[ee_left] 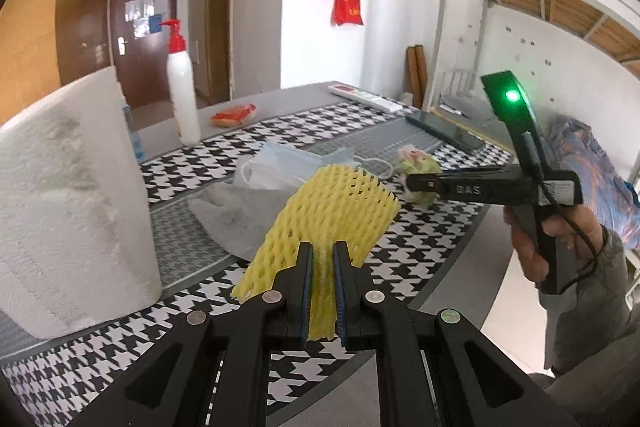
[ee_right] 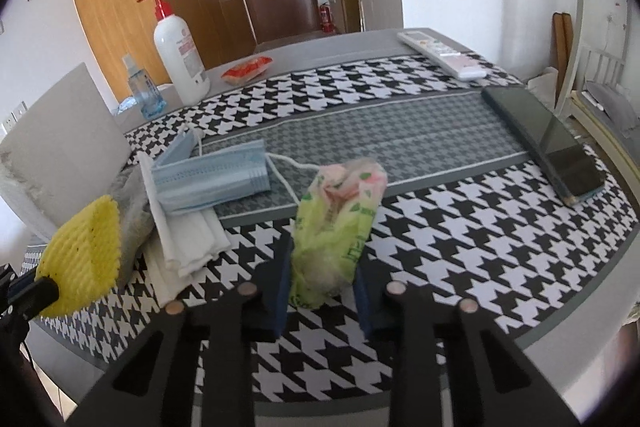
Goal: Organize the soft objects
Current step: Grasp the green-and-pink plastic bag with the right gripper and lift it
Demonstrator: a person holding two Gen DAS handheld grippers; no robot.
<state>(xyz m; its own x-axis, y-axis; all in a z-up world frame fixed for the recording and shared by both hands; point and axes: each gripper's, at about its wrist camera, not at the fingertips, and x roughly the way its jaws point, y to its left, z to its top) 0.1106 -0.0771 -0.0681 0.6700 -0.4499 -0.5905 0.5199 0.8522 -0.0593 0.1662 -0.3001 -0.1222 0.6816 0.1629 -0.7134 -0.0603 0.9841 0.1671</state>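
Observation:
My left gripper (ee_left: 322, 259) is shut on a yellow foam fruit net (ee_left: 332, 211) and holds it above the table; the net also shows in the right wrist view (ee_right: 86, 255). My right gripper (ee_right: 322, 267) is shut on a crumpled green and pink plastic bag (ee_right: 336, 219), held above the houndstooth cloth (ee_right: 460, 227); the bag also shows in the left wrist view (ee_left: 418, 163). A blue face mask (ee_right: 212, 179) lies on folded white tissues (ee_right: 188, 247) beside a crumpled clear bag (ee_left: 236, 219).
A large white paper roll (ee_left: 68, 199) stands at the left. A white pump bottle (ee_right: 180, 55), a small spray bottle (ee_right: 142, 91), a red snack packet (ee_right: 246, 69), a white remote (ee_right: 440, 53) and a dark phone (ee_right: 544, 139) are on the table.

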